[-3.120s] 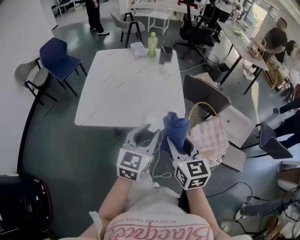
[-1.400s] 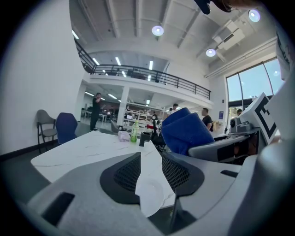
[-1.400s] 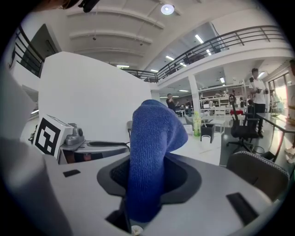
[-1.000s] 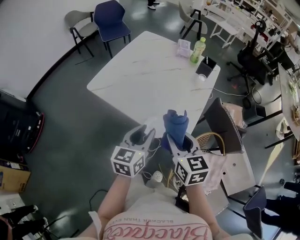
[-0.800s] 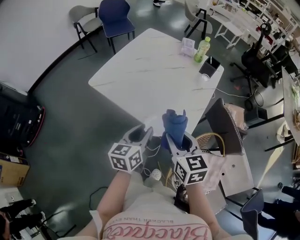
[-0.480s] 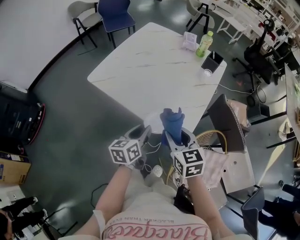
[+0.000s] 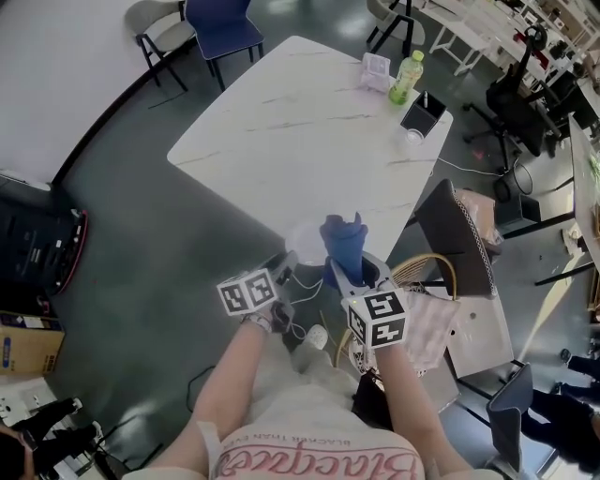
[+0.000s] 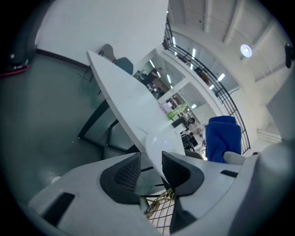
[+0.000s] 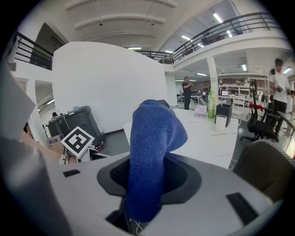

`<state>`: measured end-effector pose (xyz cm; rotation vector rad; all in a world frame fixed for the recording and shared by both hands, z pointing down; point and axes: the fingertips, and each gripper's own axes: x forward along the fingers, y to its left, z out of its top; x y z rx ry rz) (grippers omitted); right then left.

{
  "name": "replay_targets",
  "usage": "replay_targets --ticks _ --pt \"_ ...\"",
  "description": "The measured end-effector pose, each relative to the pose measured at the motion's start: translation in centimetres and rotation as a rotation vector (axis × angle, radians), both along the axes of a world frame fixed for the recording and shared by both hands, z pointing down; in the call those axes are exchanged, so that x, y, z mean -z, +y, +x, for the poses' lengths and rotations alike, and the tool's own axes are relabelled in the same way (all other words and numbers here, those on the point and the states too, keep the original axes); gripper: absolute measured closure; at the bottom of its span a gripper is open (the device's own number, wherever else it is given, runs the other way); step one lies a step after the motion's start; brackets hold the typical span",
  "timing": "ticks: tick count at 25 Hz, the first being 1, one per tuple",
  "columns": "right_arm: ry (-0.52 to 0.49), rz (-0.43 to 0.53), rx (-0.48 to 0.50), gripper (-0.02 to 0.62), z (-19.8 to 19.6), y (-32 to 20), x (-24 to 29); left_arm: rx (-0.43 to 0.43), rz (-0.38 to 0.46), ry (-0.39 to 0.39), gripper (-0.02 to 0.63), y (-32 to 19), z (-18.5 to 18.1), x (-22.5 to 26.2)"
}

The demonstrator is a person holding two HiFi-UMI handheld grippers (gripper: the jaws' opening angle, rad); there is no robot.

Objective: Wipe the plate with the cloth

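I hold both grippers in front of my body, near the close edge of the white table [image 7: 300, 122]. My left gripper [image 7: 279, 269] is shut on the rim of a pale round plate [image 7: 304, 244], which is lifted off the table. In the left gripper view the plate [image 8: 159, 144] runs edge-on between the pads [image 8: 126, 173]. My right gripper [image 7: 352, 277] is shut on a folded blue cloth [image 7: 343, 244] that stands up out of the jaws just right of the plate. In the right gripper view the cloth [image 9: 152, 147] fills the middle, and the left gripper's marker cube [image 9: 77, 142] shows beyond.
At the table's far end stand a green bottle [image 7: 406, 77], a tissue pack [image 7: 376, 70], a black holder [image 7: 424, 111] and a cup [image 7: 413, 137]. A dark chair [image 7: 452, 239] and a wicker basket [image 7: 427, 277] are to my right. A blue chair [image 7: 217, 23] stands beyond the table.
My left gripper has drawn back toward my body and tilted, still holding the plate. The right gripper keeps the cloth upright. The view has shifted slightly over the table.
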<state>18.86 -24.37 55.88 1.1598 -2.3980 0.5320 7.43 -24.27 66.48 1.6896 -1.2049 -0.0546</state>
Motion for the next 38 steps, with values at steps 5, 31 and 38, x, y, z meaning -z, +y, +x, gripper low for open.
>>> replay_targets --ticks 5,31,38 --pt "0.002 -0.019 -0.007 0.457 0.2 0.4 -0.6 0.024 -0.027 0.060 0.476 -0.9 0.3 -1.2" --pt "0.001 0.015 -0.085 0.457 1.2 -0.2 1.6 -0.034 0.100 0.146 0.591 -2.4 0.1 4.6" --pt "0.013 0.076 -0.097 0.457 0.7 -1.2 4.0 -0.108 0.229 0.082 0.591 -3.5 0.0 9.6"
